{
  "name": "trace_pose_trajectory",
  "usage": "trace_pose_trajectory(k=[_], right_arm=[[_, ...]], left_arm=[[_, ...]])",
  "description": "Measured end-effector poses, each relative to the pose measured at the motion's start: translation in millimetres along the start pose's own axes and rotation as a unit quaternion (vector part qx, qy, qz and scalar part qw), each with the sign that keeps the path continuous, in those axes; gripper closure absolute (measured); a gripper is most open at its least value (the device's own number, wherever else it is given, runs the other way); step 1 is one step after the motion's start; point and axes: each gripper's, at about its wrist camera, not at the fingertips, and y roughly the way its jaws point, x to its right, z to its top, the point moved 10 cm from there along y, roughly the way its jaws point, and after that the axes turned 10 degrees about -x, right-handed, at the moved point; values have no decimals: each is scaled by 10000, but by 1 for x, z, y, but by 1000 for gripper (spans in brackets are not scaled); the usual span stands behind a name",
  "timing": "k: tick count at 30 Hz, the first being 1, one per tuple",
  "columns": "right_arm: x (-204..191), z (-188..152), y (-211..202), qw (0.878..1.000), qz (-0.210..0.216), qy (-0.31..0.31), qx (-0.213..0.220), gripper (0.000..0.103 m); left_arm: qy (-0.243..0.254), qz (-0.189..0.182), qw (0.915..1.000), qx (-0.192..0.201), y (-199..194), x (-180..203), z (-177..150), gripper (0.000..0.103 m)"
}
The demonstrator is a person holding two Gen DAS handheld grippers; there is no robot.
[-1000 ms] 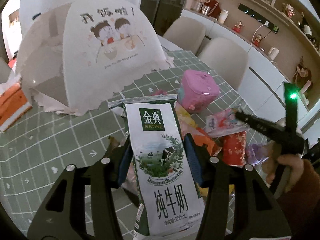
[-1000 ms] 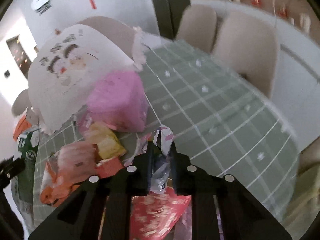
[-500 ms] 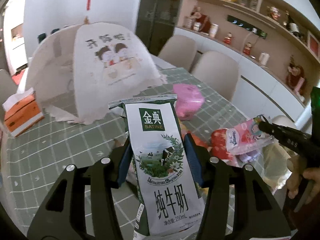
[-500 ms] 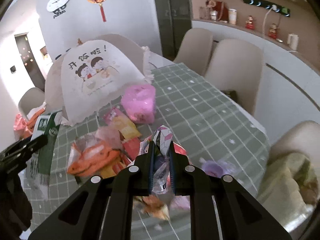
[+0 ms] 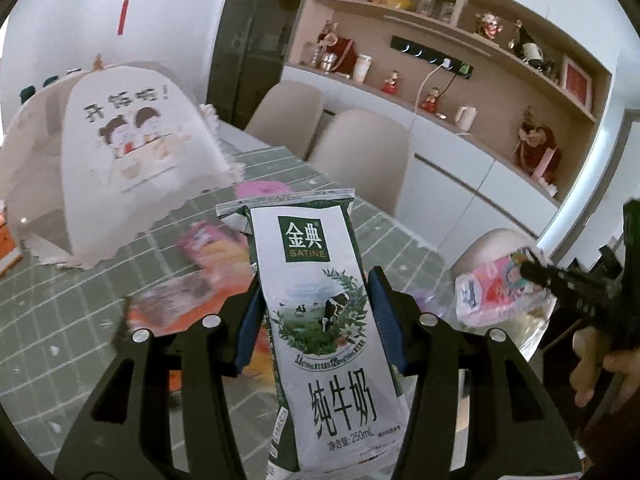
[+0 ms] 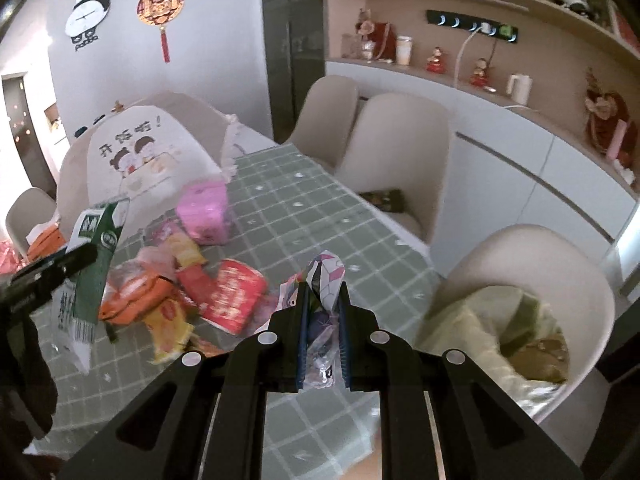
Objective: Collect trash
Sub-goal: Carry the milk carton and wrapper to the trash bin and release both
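Two hand-held grippers clamp a milk carton point(image 5: 320, 320) and wrapper point(image 6: 324, 280) above the green-checked table point(image 6: 304, 200).

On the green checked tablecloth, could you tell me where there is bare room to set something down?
The tablecloth is bare along its right side, between the pink box and the beige chairs. It is crowded lower left, where the wrappers pile beside the food cover.
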Motion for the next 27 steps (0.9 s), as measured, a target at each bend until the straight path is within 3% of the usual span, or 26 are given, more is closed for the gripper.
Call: trace_pose_trajectory(k=[7,12,16,18,22,27], right_arm=[[112,-10,-13,9996,-248,27,158,89],[207,-16,-15,9993,-304,131,169,89],[281,-15,-14,9981,-552,46,280,89],[318,-17,-10,9984,-487,210,206,89],[362,-19,-6,9985,-410,304,214,89],[387,-22,7,9988,-215,382,200,89]], left_arm=[[145,-201,9995,193,40,101,10,55],[-45,-527,9985,103,92,200,11,55],[76,-568,9977,357,132,280,20,55],[-39,-719,9970,269,150,311,21,55],[33,-767,9970,125,181,360,17,54],[18,-909,9958,-128,212,389,4,50]])
